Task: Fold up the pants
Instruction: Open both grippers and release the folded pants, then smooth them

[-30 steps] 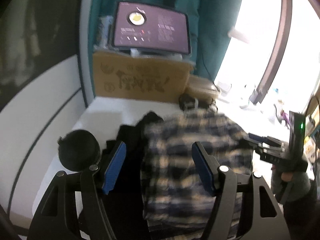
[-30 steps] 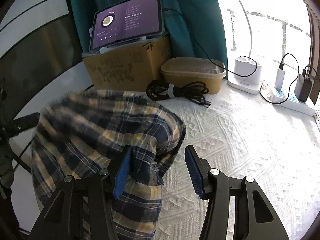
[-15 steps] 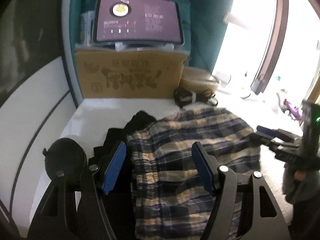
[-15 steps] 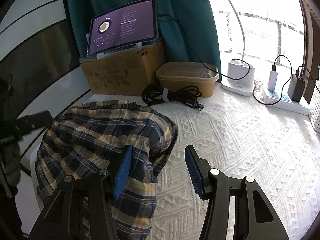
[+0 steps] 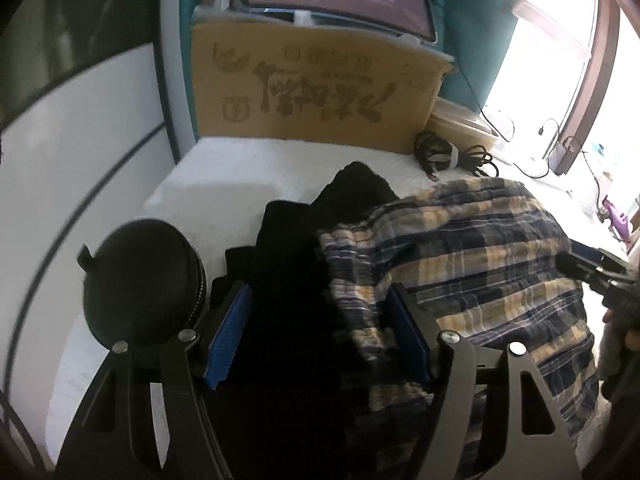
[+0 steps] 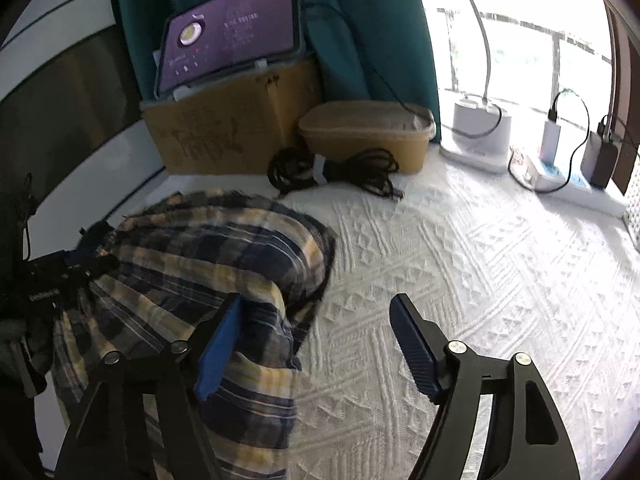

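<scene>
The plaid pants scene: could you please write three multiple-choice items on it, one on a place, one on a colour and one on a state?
1. Where does the coiled black cable lie?
A. before the tan container
B. on the tablet
C. on the pants

2. What colour are the gripper pads?
A. red
B. blue
C. white

3. How is the right gripper?
A. shut on the pants
B. shut on the cable
C. open

Answers: 1 A, it touches the container's front. 2 B, both views show blue pads. 3 C, its jaws have just been opening, beside the plaid pants, with only white bedspread between them.

Box print & tablet txt too blurry; nothing legible.
</scene>
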